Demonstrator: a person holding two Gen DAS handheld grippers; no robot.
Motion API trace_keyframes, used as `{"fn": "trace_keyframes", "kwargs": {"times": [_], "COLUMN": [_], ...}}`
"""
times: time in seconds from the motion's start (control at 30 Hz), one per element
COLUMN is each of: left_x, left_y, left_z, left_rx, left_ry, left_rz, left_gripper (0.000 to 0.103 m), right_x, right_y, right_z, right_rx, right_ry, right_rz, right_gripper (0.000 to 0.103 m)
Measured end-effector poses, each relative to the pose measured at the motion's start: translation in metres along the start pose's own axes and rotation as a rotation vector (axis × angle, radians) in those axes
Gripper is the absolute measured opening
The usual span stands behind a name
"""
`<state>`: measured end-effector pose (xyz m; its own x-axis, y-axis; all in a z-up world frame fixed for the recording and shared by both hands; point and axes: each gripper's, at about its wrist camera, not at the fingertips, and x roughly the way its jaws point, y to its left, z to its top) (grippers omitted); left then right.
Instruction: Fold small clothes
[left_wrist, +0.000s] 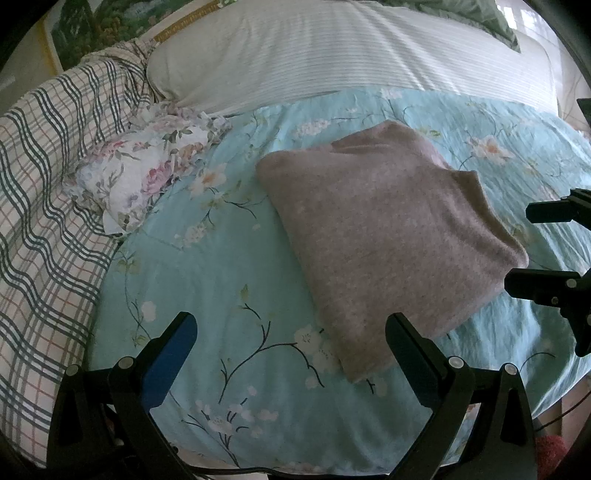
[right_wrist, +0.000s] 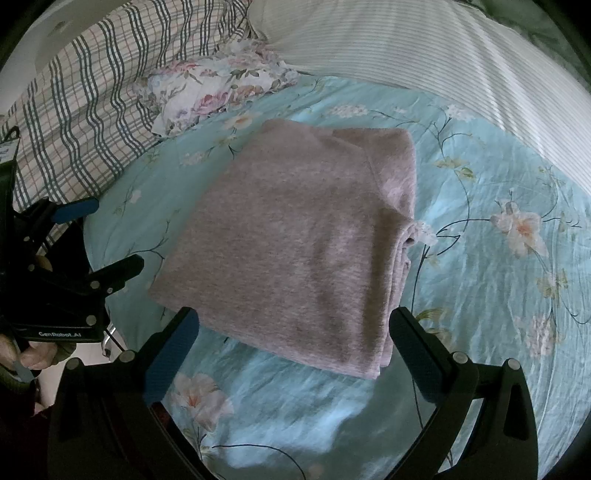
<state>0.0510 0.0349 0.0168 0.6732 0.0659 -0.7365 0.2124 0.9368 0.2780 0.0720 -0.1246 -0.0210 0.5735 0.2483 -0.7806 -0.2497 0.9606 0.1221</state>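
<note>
A pinkish-grey knit garment (left_wrist: 391, 236) lies folded into a thick rectangle on the light blue floral sheet (left_wrist: 207, 280). My left gripper (left_wrist: 291, 332) hovers open over the sheet at the garment's near left corner, holding nothing. The right gripper (left_wrist: 517, 247) shows at the garment's right edge, fingers apart. In the right wrist view the folded garment (right_wrist: 295, 236) fills the middle, its stacked edges facing right. My right gripper (right_wrist: 295, 328) is open just before its near edge, empty. The left gripper (right_wrist: 110, 240) appears at the left, open, held by a hand (right_wrist: 33, 354).
A small floral-print cloth (left_wrist: 147, 173) lies crumpled at the sheet's far left. A plaid blanket (left_wrist: 48, 206) is bunched along the left. A white striped pillow (left_wrist: 332, 55) runs across the back. The bed's front edge is close beneath both grippers.
</note>
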Motion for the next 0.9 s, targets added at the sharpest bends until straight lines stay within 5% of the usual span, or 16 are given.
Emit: {"fn": "trace_keyframes", "kwargs": {"times": [0.9], "left_x": [0.0017], "left_y": [0.0003], "left_z": [-0.0001], "left_rx": [-0.004], "left_ry": [0.000], "left_rz": [-0.006], "left_gripper": [0.102], "right_x": [0.0011], "right_y": [0.0006], "right_z": [-0.0001], "right_rx": [0.000], "right_ry": [0.000], "right_rz": [-0.001], "right_gripper": [0.103]}}
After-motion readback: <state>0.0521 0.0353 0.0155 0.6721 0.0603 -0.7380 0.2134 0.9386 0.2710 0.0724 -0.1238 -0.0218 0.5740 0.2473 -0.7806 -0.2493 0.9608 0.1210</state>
